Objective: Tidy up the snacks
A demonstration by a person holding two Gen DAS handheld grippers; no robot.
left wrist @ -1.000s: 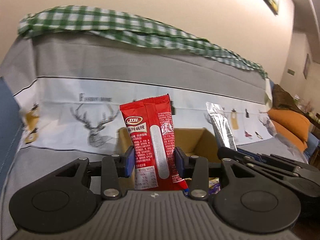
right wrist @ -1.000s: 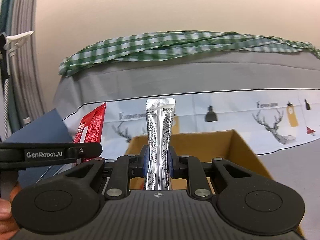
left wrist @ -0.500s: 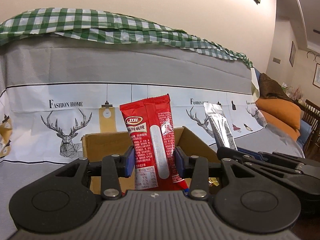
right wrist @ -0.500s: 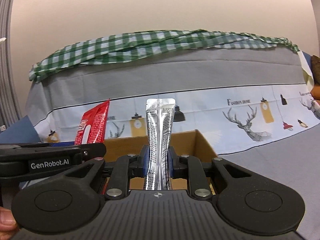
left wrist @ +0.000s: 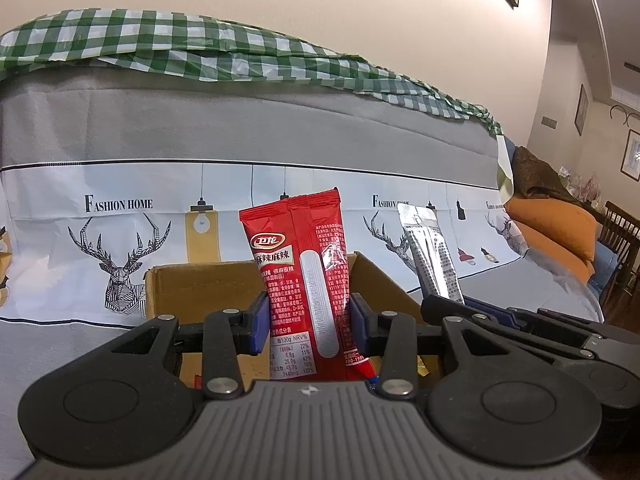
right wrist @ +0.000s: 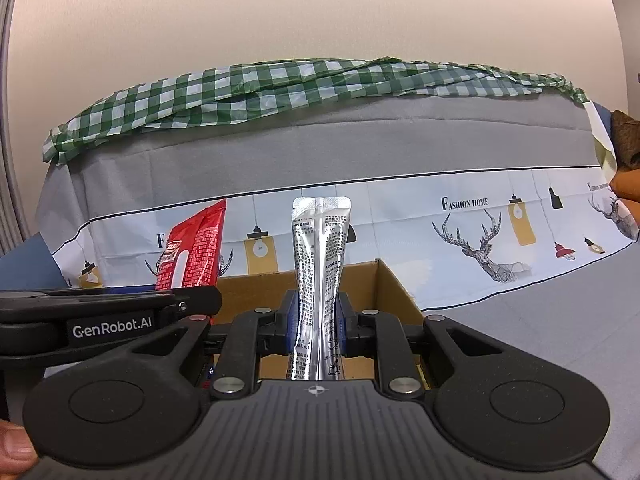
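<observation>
Item one: my left tool (left wrist: 308, 316), its blue pads pinching a red snack packet (left wrist: 308, 276) at the lower half, the packet standing upright with its white nutrition table and brand label facing me. Item two: my right tool (right wrist: 316, 322), pressed tight on a narrow silver foil packet (right wrist: 318, 272), also upright, black print on its face, the crimped top seal uppermost. Item three: an open cardboard box (left wrist: 192, 288), brown, flaps up, sitting on the grey seat of a sofa directly ahead of both tools; both packets are held in front of and above its opening, not yet inside. A few small wrapped things show at the box bottom past my left tool, too hidden to name. Item four: the two tools side by side, the right one visible at the right edge of the left view with its silver packet (left wrist: 432, 256), the left one crossing the left edge of the right view with the red packet (right wrist: 192, 252) above it. Item five: sofa cover (right wrist: 440, 152), grey above, white band below printed with stags, lamps and "FASHION HOME". Item six: green checked cloth (left wrist: 200, 52) draped along the sofa back. Item seven: orange cushion (left wrist: 556, 228) at the far right. A fingertip (right wrist: 14, 450) shows at the lower left corner of the right view.
</observation>
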